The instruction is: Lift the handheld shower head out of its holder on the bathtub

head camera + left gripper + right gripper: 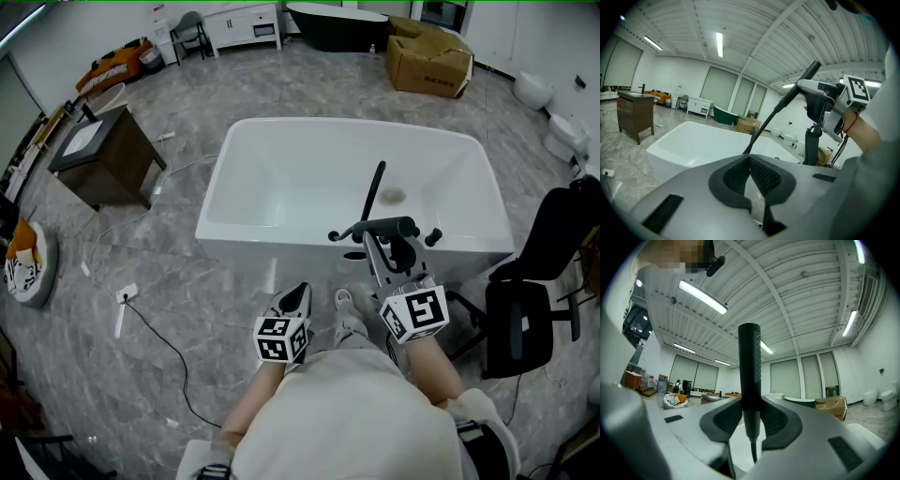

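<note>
The right gripper had its 2 jaws clamped on the slim black shower head, the pads pressing it from both sides partway down the handle. The wand stood upright in that grip, its blunt top well above the jaws and its hose dropping out below.

In the left gripper view, the shower head was up in the air beside the near rim of the white bathtub, with the hose slanting down from it toward the rim. So the lift looked to me largely done: the wand seemed to rest in the gripper alone, not in any socket.

I could not make out the holder itself, since the gripper covered that part of the rim from above. I would not swear the lower end was fully free. What seemed left was, at most, a little more rise to clear it and take up the hose.

The left gripper hung on the near side of the tub, jaws closed together on nothing, taking no part.
</note>
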Tool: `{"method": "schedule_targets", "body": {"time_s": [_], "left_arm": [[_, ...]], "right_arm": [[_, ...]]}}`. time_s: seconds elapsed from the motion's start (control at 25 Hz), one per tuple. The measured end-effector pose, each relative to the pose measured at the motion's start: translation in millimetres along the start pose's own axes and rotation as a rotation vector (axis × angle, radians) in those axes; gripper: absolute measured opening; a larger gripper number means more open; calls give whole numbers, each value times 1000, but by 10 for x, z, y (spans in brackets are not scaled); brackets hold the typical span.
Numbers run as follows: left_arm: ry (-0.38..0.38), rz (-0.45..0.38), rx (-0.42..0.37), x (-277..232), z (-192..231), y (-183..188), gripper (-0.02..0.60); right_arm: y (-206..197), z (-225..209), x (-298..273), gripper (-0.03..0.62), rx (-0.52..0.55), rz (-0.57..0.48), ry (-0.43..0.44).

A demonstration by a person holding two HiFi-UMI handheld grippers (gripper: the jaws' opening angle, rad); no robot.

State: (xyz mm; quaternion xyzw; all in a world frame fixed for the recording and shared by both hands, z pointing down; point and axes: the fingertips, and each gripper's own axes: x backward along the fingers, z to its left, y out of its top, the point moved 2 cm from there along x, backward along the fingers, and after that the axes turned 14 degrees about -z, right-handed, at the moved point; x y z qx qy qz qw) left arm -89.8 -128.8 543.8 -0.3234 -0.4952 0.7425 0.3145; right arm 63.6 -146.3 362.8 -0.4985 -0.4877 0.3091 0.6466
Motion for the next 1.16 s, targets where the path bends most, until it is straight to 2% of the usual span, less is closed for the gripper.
{"method": "schedule_targets", "body": {"time_s": [1.16], "left_arm": [[2,10,1,-12,-17,3,20]], "right_arm": [[27,-66,-15,129,-22,-2,-13]]}}
